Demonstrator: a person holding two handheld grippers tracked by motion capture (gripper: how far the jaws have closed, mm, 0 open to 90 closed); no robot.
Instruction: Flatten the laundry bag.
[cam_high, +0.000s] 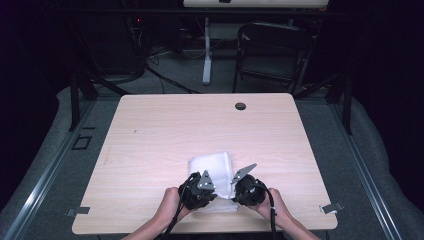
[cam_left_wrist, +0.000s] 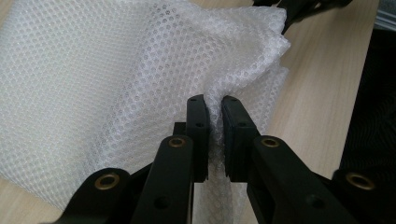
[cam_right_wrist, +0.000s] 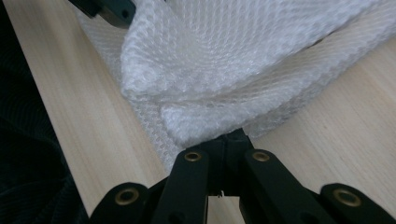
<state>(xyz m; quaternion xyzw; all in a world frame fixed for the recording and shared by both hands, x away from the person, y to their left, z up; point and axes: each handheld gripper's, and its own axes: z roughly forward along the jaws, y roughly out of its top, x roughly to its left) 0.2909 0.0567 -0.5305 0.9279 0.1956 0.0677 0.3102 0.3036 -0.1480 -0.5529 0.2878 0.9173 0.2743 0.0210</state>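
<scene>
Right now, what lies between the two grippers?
In the high view, the white mesh cloth spans between the left gripper and right gripper; each is shut on an edge.

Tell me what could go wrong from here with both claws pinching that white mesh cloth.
The left claw grips only a thin pinch at the edge of the white mesh cloth, so a pull might slip it free. The right claw holds several bunched layers and may drag the fold apart. The cloth lies near the table edge and could slide off.
</scene>
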